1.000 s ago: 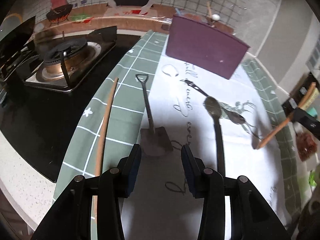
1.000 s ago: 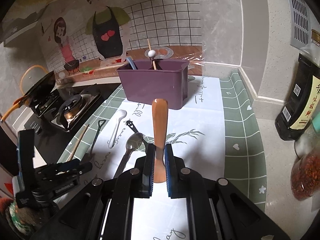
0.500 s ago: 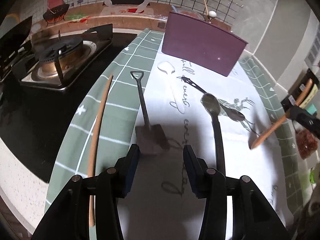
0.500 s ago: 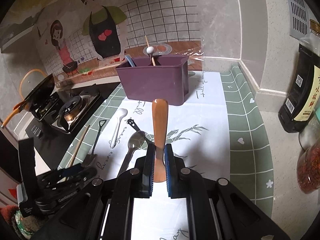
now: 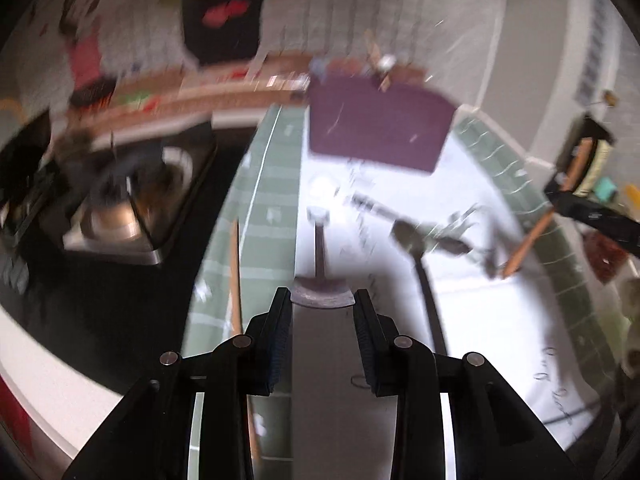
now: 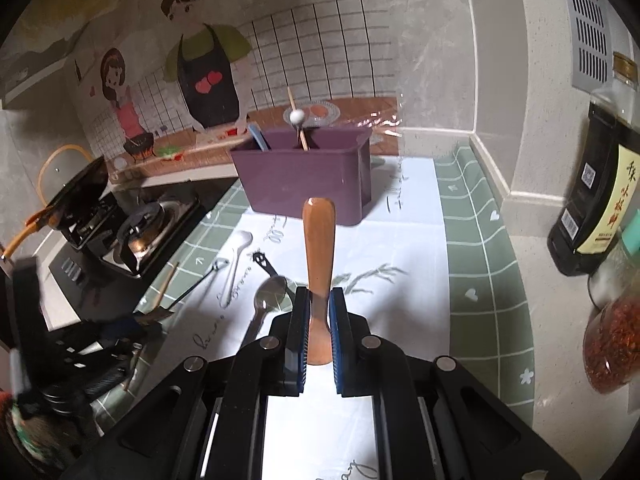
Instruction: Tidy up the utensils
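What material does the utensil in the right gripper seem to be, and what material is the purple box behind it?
The utensil in the right gripper looks like wood: warm brown, with a smooth sheen, perhaps varnished. The purple box seems to be moulded plastic: even colour, matte walls, thin rounded rim.

Left gripper (image 5: 322,312): matte black linkage arms, round silver pivot screws, dark blue ribbed pads (image 5: 280,332). Right gripper (image 6: 319,312): identical black frame, silver screws, blue pads (image 6: 338,340).

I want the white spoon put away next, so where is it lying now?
In the right wrist view the white spoon lies on the mat, left of centre, between the shovel-shaped spoon and the metal spoon, before the purple caddy.
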The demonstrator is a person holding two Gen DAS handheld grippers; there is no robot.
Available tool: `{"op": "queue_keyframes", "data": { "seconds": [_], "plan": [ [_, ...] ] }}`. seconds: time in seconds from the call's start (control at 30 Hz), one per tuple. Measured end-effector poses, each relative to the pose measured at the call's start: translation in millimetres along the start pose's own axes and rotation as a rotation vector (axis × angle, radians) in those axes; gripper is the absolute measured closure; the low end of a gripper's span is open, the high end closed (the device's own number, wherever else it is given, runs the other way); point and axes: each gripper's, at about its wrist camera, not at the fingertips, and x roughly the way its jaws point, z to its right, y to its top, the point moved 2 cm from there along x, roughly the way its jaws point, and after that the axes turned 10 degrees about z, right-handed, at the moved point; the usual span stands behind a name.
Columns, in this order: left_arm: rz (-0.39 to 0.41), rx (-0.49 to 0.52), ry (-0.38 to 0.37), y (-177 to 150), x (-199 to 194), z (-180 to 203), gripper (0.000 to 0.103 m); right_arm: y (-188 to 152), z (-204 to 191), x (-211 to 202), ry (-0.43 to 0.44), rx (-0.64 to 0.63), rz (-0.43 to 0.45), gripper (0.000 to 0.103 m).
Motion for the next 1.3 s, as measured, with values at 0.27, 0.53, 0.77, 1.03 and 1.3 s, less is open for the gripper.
{"op": "queue_keyframes", "data": {
  "seconds": [0.27,0.53,0.77,1.03,1.3],
  "plan": [
    [-0.012,0.018,-0.073,50,-17,-3,0.1,19,-3,3,0.028,-0.013,0.009,0.094],
    [-0.046,-0.003,-0.066,66,-5,-10,0.1,26,-5,13,0.041,-0.012,0.002,0.094],
    [-0.17,-0.23,-0.08,30,30,-46,0.097,19,1,23,0.036,-0.007,-0.029,0.094],
    [-0.254,-0.463,-0.046,16,85,-65,0.062,14,-3,36,0.036,-0.024,-0.055,0.094],
    [-0.245,-0.378,0.059,44,142,-49,0.059,10,2,46,0.01,-0.029,-0.072,0.094]
  ]
}}
